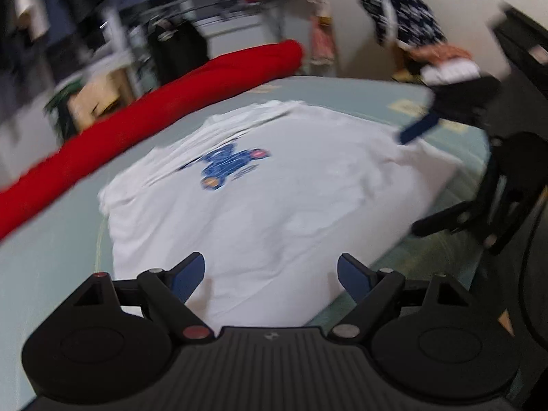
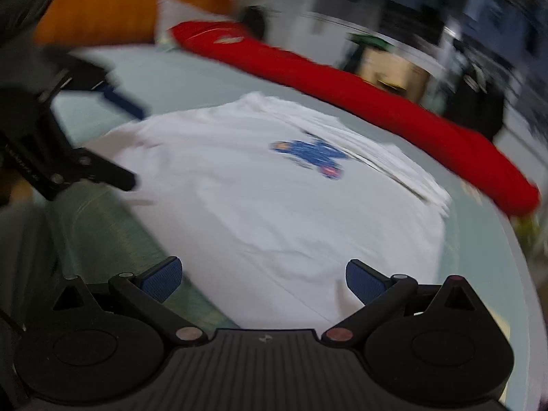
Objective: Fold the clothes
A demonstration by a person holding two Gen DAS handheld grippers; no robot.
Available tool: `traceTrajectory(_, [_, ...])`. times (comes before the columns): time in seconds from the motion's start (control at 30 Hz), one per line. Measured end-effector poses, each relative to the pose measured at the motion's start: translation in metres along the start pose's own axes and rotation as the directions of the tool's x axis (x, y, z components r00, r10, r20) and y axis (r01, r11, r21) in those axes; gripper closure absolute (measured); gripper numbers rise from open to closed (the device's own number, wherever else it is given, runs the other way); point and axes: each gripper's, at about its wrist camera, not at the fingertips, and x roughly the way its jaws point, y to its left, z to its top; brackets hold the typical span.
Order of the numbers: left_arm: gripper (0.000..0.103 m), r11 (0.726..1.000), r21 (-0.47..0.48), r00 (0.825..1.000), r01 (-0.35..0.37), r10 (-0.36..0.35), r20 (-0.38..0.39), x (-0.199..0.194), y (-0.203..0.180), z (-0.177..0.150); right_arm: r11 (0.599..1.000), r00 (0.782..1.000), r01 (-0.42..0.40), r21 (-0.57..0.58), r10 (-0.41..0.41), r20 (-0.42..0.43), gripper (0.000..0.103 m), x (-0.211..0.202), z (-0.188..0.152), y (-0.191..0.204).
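Pale green counter [image 1: 41,267], long red roll [image 1: 137,126] along its far edge. Plain light wall [image 1: 349,34] behind. Metal rack [image 1: 116,27] with hanging clothes, probably; too blurred. Orange-brown wood panel [image 2: 102,7].

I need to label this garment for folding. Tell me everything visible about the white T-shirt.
The white T-shirt lies spread, mostly flat and lightly wrinkled, on the pale green surface. It looks like soft cotton and bears a small blue printed figure with red-orange spots. One edge seems folded into layers toward the red rolled fabric, which lies apart from it. Neither pair of tongs grips it; blur hides finer detail.
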Motion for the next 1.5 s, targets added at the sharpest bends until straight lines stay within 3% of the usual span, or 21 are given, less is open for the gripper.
traceTrajectory(0.23, [0.018,0.983,0.183,0.999,-0.022,0.027,-0.021,0.004,-0.027,-0.002,0.968,0.995,0.097,-0.230,-0.099,0.004,0.000,0.022,0.008,0.036])
traceTrajectory(0.37, [0.018,0.959,0.279,0.999,-0.045,0.048,-0.005,0.013,-0.041,-0.002,0.943,0.981,0.192,-0.272,-0.183,0.060,0.000,0.018,0.014,0.041])
traceTrajectory(0.47, [0.018,0.947,0.314,0.997,-0.070,0.073,0.001,0.024,-0.044,0.001,0.942,0.978,0.207,-0.265,-0.192,0.080,0.000,0.013,0.019,0.038])
traceTrajectory(0.6, [0.017,0.938,0.324,0.992,-0.122,0.123,0.019,0.034,-0.039,0.008,0.945,0.976,0.213,-0.249,-0.196,0.090,0.000,0.008,0.023,0.033])
traceTrajectory(0.87, [0.017,0.941,0.313,0.992,-0.129,0.125,0.035,0.035,-0.028,0.018,0.951,0.985,0.167,-0.260,-0.153,0.075,0.000,0.016,0.021,0.039])
traceTrajectory(1.0, [0.017,0.942,0.312,0.992,-0.125,0.122,0.027,0.034,-0.029,0.013,0.917,0.968,0.252,-0.311,-0.241,0.072,0.000,0.041,0.017,0.047])
traceTrajectory(1.23, [0.017,0.928,0.331,0.984,-0.172,0.178,0.011,0.032,-0.023,-0.009,0.841,0.922,0.382,-0.383,-0.372,0.104,0.000,0.039,0.000,0.042])
traceTrajectory(1.5, [0.017,0.908,0.387,0.987,-0.160,0.158,0.036,0.059,-0.042,0.018,0.834,0.914,0.403,-0.376,-0.390,0.115,0.000,0.048,0.009,0.040])
